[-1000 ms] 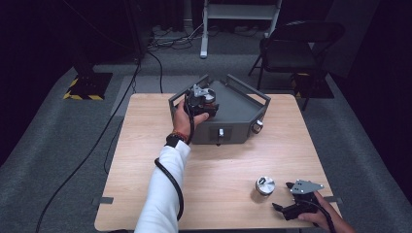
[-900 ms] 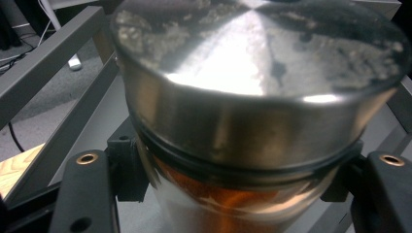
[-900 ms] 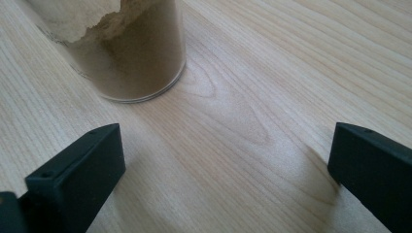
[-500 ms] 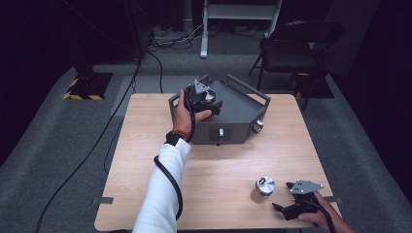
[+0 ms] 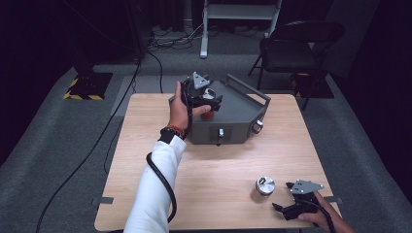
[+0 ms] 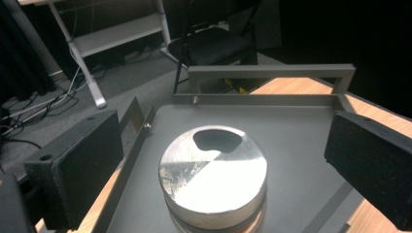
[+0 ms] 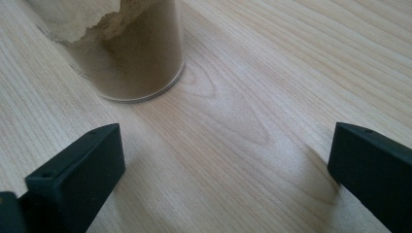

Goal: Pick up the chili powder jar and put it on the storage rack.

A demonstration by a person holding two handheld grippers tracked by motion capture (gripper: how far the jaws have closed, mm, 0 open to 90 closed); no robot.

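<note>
Newly parted fingers (image 6: 73, 170) flanking, not touching, jar (image 6: 214, 177)

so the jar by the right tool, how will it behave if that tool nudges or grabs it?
The jar looks rigid with clear, smooth walls, so pads may slip a little. It stands upright on the table, taller than wide, so a high push could tip it. The brown powder inside probably adds weight low down.
</note>
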